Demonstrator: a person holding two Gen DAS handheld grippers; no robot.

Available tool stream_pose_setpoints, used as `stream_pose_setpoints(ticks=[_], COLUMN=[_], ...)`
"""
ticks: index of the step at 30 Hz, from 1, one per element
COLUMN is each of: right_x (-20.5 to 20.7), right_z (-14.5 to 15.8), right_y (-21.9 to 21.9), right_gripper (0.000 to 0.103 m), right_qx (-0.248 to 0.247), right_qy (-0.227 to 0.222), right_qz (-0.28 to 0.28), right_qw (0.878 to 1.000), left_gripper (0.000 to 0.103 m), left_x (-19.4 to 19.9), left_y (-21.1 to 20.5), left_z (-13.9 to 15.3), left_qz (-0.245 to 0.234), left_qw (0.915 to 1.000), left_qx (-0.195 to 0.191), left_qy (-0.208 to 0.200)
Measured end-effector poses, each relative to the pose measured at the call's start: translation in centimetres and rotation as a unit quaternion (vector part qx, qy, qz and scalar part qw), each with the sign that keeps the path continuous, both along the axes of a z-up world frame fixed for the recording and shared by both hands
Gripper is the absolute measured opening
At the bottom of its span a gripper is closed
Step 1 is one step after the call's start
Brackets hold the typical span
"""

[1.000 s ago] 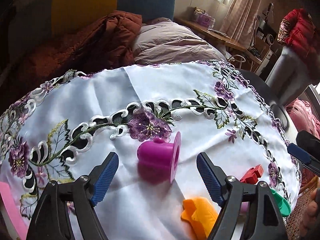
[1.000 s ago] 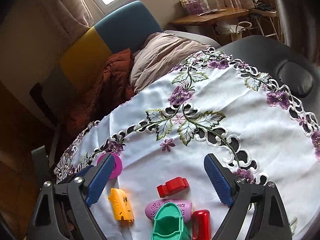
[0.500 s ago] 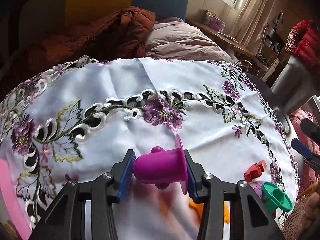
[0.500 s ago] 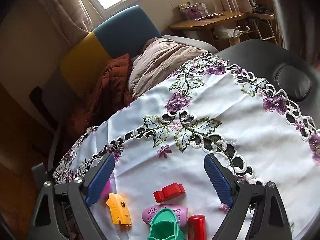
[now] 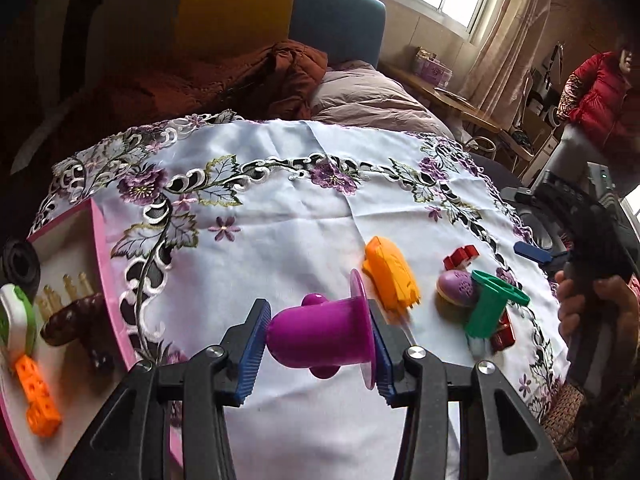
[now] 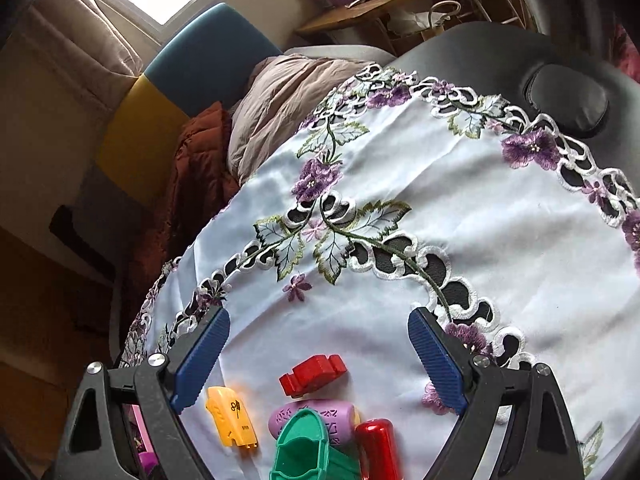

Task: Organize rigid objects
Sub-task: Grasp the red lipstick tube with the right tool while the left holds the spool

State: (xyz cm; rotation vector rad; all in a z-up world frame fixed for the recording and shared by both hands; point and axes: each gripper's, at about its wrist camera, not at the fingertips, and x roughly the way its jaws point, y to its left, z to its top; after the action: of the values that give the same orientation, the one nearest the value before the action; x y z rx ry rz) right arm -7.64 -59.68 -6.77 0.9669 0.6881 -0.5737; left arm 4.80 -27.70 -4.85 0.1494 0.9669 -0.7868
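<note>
Ribbed blue pads of the left gripper (image 5: 318, 350) clamped a glossy magenta flanged cup (image 5: 324, 330), lifted above the embroidered white tablecloth (image 5: 280, 216). Right gripper (image 6: 318, 360) stood agape over smooth plastic toys: green shoe (image 6: 304, 448), red block (image 6: 312, 374), yellow piece (image 6: 230, 416).

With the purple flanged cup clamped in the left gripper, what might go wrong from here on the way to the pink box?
1. The left gripper pinches the purple flanged plastic cup end to end, one pad on its domed base and one on the thin flange; it may pivot or slip out.
2. The pink-rimmed box already holds a brown sausage-shaped toy and an orange holed block; a drop could knock them.
3. The yellow toy car lies close beside the flange and might get brushed.
</note>
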Motion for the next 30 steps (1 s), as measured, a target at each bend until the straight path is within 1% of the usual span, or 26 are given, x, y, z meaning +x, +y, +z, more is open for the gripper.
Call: stream_pose_setpoints(ticks=[2, 6, 8, 11, 13, 16, 18, 21, 24, 26, 30], right_x=[0.2, 1.6, 2.1, 1.9, 1.6, 1.6, 1.7, 2.6, 3.3, 3.5, 3.2], right_z=[-0.4, -1.2, -1.2, -1.3, -1.5, -1.3, -1.1, -1.3, -1.6, -1.8, -1.3], right_y=[0.3, 2.2, 3.6, 5.1, 6.0, 7.3, 8.5, 10.3, 11.9, 12.5, 12.3], right_gripper=[0.091, 0.091, 0.091, 0.091, 0.091, 0.092, 0.092, 0.092, 0.092, 0.092, 0.092], right_qx=[0.015, 0.051, 0.049, 0.043, 0.049, 0.062, 0.073, 0.102, 0.113, 0.113, 0.094], right_qy=[0.000, -0.006, 0.008, 0.030, 0.031, 0.016, 0.003, -0.021, -0.020, -0.012, -0.010], right_qz=[0.014, 0.082, 0.105, 0.116, 0.122, 0.150, 0.173, 0.225, 0.258, 0.267, 0.256], right_qw=[1.000, 0.995, 0.993, 0.992, 0.991, 0.987, 0.982, 0.969, 0.959, 0.957, 0.962], left_gripper=[0.047, 0.047, 0.047, 0.047, 0.047, 0.047, 0.047, 0.047, 0.047, 0.047, 0.047], left_x=[-1.1, -2.6, -3.2, -3.5, -3.7, -3.8, -3.9, -4.1, -4.3, -4.5, -4.4], left_y=[1.1, 3.0, 3.9, 5.1, 5.7, 6.6, 7.1, 7.7, 8.3, 8.7, 9.8], left_z=[0.2, 0.6, 0.8, 1.2, 1.3, 1.5, 1.5, 1.5, 1.3, 1.3, 1.2], left_qz=[-0.001, 0.005, 0.005, 0.009, 0.013, 0.020, 0.021, 0.026, 0.030, 0.033, 0.044], left_qw=[1.0000, 0.9998, 0.9998, 0.9996, 0.9994, 0.9989, 0.9987, 0.9984, 0.9982, 0.9981, 0.9975], left_qx=[-0.004, -0.016, -0.020, -0.028, -0.033, -0.042, -0.045, -0.050, -0.050, -0.051, -0.053], left_qy=[0.000, 0.006, 0.003, 0.004, 0.004, 0.007, 0.008, 0.009, 0.011, 0.010, 0.013])
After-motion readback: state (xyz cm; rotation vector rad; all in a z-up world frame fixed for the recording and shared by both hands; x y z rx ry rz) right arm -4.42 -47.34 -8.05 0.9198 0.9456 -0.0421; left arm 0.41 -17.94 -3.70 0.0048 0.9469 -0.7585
